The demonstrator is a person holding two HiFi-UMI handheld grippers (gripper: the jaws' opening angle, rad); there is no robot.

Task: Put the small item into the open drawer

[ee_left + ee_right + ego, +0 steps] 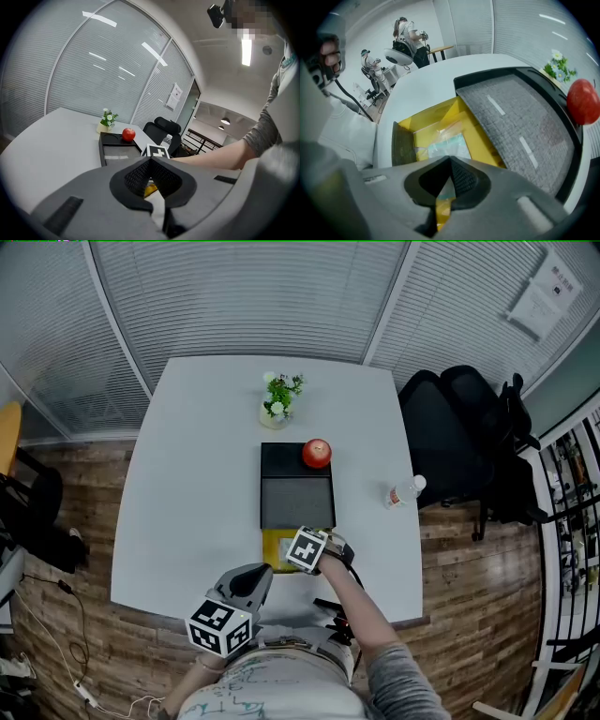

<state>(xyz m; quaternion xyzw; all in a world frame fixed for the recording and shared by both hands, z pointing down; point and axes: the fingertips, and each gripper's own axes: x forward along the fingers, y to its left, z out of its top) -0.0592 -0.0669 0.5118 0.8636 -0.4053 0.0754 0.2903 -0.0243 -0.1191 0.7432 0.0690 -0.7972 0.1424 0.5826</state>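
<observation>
A black desktop drawer unit [296, 486] stands mid-table with its yellow drawer [272, 549] pulled out toward me. In the right gripper view a small clear packet with pale teal contents [447, 146] lies in the yellow drawer [480, 136]. My right gripper [450, 161] points steeply down over that drawer [292, 547] with its jaws shut, and the packet runs under its tips. I cannot tell whether it is pinched. My left gripper [258, 570] hangs shut and empty near the table's front edge [151, 161], just left of the drawer.
A red apple [317, 453] rests on the unit's back right corner. A small potted plant [279, 399] stands behind it. A water bottle [405, 491] lies near the table's right edge, with a black office chair [459, 442] beyond.
</observation>
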